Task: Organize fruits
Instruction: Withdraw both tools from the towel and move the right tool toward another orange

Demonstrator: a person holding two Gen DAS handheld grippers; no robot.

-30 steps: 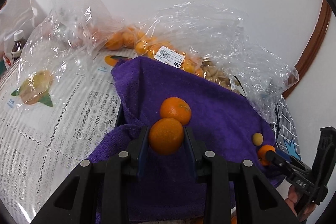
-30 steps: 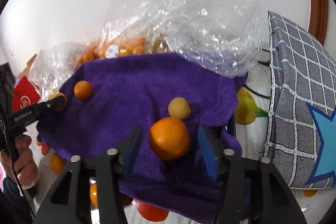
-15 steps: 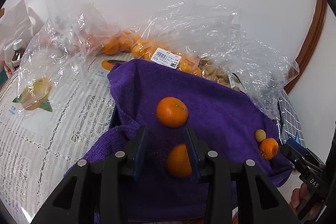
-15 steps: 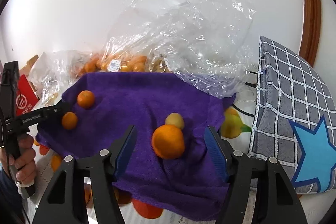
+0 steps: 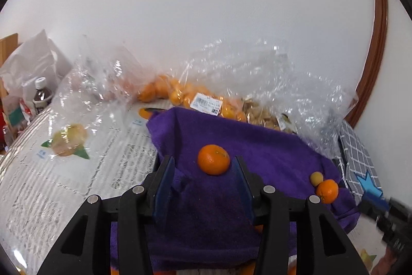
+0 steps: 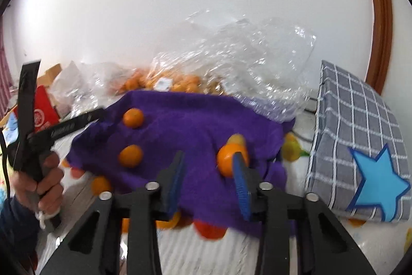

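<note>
A purple towel (image 5: 270, 153) (image 6: 195, 120) carries several fruits. My left gripper (image 5: 203, 160) has its jaws opening with nothing between them. One orange (image 5: 213, 159) rests on the towel just beyond its fingertips, untouched. In the right wrist view the left gripper (image 6: 99, 114) points at the towel's left side, where two oranges (image 6: 133, 117) (image 6: 130, 156) lie. My right gripper (image 6: 208, 156) has its jaws closing on empty air. Another orange (image 6: 228, 161) sits behind its right finger, with a small yellow fruit (image 6: 237, 139) just past it. Both also show in the left wrist view: the orange (image 5: 327, 191), the yellow fruit (image 5: 316, 177).
Clear plastic bags (image 5: 270, 84) with more oranges (image 5: 177, 94) lie along the wall behind the towel. A grey checked cushion with a blue star (image 6: 360, 151) stands at the right. A bottle (image 5: 41, 94) and a red box (image 6: 42, 112) are at the left. Oranges (image 6: 208, 228) peek from under the towel's front.
The left gripper let go of its orange, which dropped onto the towel, then drew back and up. The right gripper backed away from its orange and its jaws narrowed.
</note>
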